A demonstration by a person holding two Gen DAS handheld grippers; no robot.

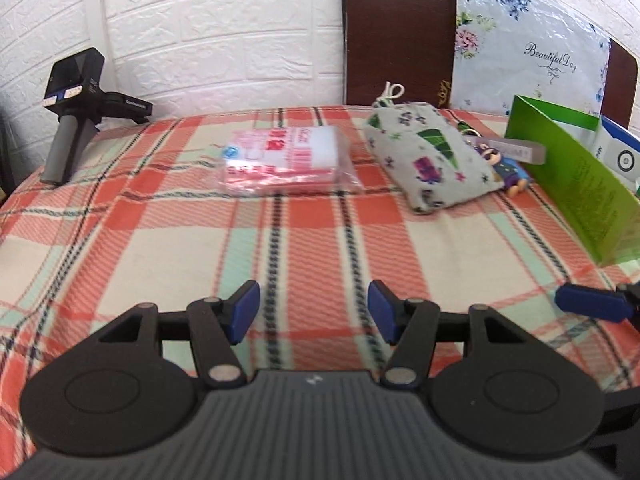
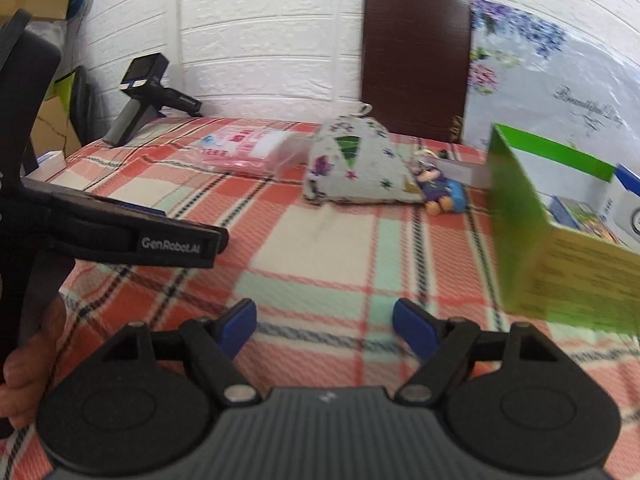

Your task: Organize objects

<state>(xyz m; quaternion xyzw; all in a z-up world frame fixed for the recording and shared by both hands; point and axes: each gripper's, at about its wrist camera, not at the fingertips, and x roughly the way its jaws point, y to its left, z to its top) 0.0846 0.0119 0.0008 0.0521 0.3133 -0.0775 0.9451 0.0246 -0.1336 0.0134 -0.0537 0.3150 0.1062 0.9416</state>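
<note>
A pink packet in clear plastic (image 1: 285, 159) lies at the back middle of the plaid-covered table (image 1: 312, 240); it also shows in the right wrist view (image 2: 250, 148). A grey patterned fabric pouch (image 1: 430, 157) (image 2: 356, 164) lies to its right, with a small cartoon figure keychain (image 1: 508, 168) (image 2: 440, 190) beside it. An open green box (image 1: 580, 184) (image 2: 560, 248) stands at the right. My left gripper (image 1: 313, 312) is open and empty above the near cloth. My right gripper (image 2: 324, 328) is open and empty; one of its fingers (image 1: 592, 302) shows at the left view's right edge.
A black handheld device with a grey grip (image 1: 74, 114) (image 2: 146, 96) stands at the back left corner. A dark brown chair back (image 1: 398, 32) and a floral board (image 1: 532, 52) stand behind the table against the white brick wall. The left gripper's body (image 2: 136, 240) crosses the right view.
</note>
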